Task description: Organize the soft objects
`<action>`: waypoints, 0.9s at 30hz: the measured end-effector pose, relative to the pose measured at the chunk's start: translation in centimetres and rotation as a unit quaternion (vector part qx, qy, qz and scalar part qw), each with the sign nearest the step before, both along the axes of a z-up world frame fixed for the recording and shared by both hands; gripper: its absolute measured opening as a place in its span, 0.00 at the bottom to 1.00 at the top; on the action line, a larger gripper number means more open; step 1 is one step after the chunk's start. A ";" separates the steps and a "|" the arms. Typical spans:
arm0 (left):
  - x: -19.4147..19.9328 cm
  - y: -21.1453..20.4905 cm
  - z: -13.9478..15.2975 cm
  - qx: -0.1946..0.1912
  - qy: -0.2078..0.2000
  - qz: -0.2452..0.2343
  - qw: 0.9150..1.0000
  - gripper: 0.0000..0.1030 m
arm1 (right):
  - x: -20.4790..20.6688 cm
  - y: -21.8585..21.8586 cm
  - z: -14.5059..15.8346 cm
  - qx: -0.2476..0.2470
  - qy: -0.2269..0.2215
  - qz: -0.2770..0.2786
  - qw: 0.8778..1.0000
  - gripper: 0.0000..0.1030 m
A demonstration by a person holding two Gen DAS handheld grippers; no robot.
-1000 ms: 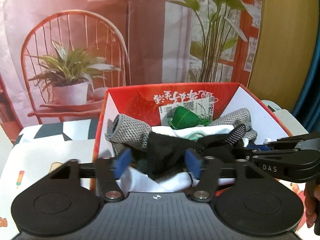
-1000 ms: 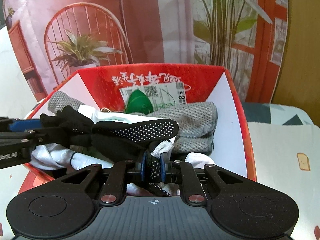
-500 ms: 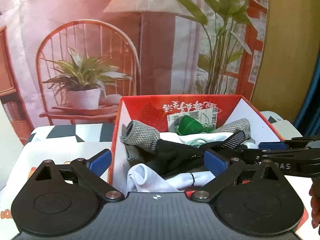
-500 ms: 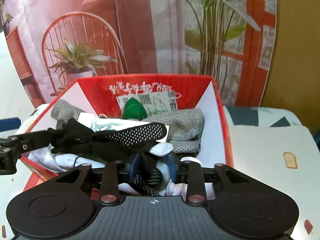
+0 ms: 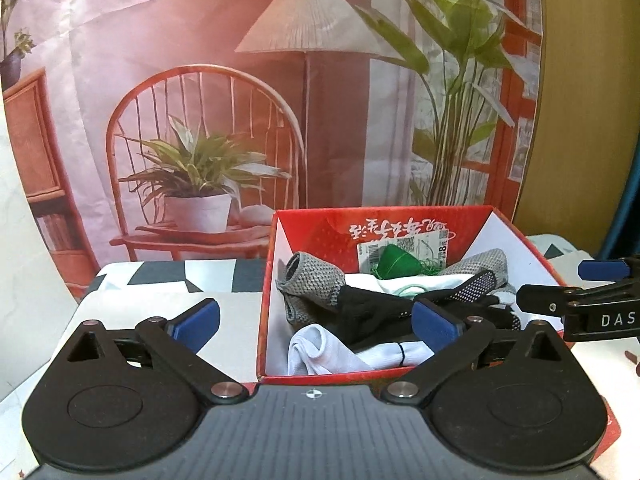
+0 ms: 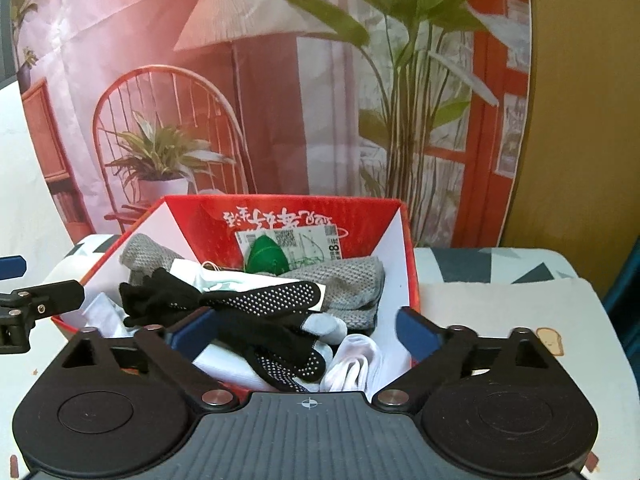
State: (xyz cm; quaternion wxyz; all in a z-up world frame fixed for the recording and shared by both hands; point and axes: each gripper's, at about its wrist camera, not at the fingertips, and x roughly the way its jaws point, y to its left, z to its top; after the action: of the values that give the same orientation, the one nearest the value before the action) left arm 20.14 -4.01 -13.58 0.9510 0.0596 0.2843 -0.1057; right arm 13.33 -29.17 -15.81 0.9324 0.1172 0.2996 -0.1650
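Looked pretty much wrapped up: left hand-held gripper (image 5: 314, 324) and right hand-held gripper (image 6: 304, 330) both spread wide with nothing pinched, parked at the near edge of the red box (image 6: 412, 280). Inside, piled loose: white socks (image 5: 320, 354), black dotted grip socks (image 6: 260, 300), grey knit socks (image 5: 310, 280), and a green pouch (image 6: 266, 256) at the back, so maybe just some tidying left, going by the heap. Beyond that, only the patterned cloth on the counter (image 6: 500, 312) and a printed backdrop (image 5: 200, 100), nothing really blocking.

socks (image 6: 256, 300) in box (image 6: 408, 264), box on table (image 6: 500, 304)
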 end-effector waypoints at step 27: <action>-9.5 4.4 9.1 -0.011 -0.066 0.064 0.996 1.00 | -9.3 5.0 10.8 -0.031 -0.107 -0.005 0.994 1.00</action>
State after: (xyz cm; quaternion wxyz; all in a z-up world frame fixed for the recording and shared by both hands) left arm 10.62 0.34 -4.44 0.9732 0.0377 0.2227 -0.0432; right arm 4.03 -24.16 -5.04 0.9614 0.1068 0.1923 -0.1653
